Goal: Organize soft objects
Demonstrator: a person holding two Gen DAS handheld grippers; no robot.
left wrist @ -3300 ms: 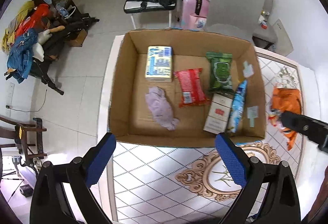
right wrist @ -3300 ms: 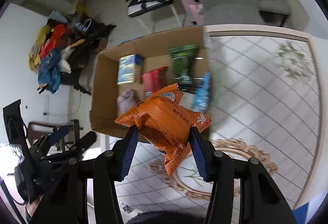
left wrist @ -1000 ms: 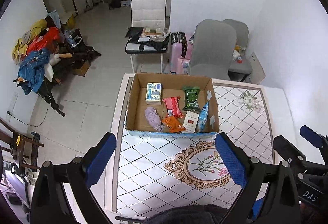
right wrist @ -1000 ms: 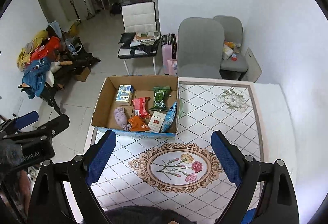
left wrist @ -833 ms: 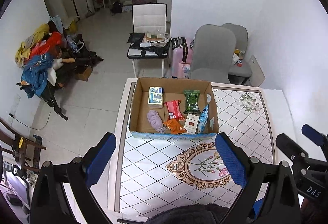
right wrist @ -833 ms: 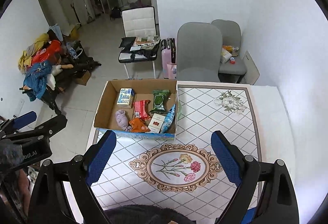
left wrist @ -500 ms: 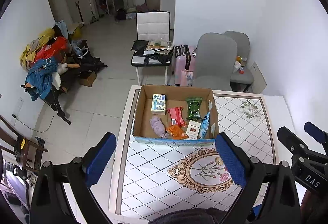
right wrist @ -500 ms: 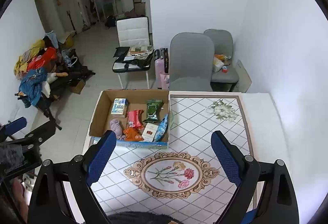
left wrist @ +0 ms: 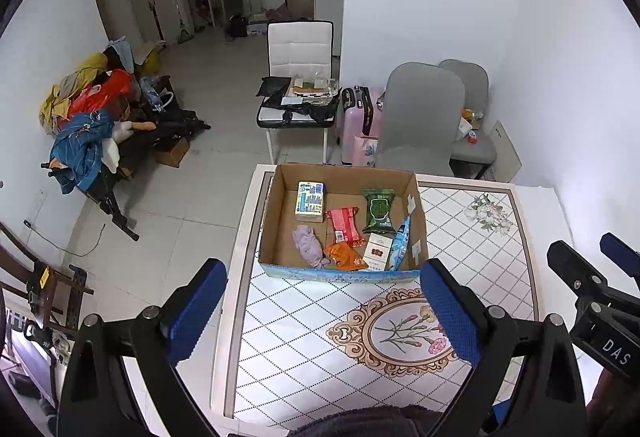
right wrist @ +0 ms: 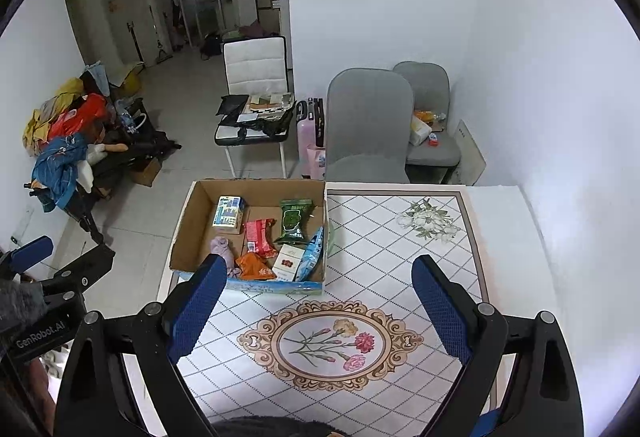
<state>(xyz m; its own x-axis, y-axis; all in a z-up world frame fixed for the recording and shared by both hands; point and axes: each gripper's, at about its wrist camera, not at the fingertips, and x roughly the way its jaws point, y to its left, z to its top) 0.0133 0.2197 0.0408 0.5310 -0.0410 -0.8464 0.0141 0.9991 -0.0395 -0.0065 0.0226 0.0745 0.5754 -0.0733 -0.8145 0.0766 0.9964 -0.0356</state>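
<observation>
With every packet, the orange snack bag [left wrist: 345, 256] included, lying inside the cardboard box [left wrist: 276, 221], we hold the left gripper [left wrist: 320, 311] and right gripper [right wrist: 318, 307] wide apart, empty, well back from the box, disturbing nothing.

- A cardboard box [left wrist: 276, 221] is sitting open at the desk's far left corner, holding every item.
- A blue-and-yellow tissue pack [left wrist: 309, 196] is lying flat at the back left.
- A green packet [left wrist: 378, 209] is lying at the back right.
- A red packet [left wrist: 345, 224] is resting in the middle.
- A lilac cloth [left wrist: 307, 246] is lying crumpled at the front left.
- An orange bag [left wrist: 345, 256] is lying at the front, touching the cloth.
- A white-and-red carton [left wrist: 377, 251] is lying beside it.
- A blue pouch [left wrist: 401, 243] is leaning against the right wall.
</observation>
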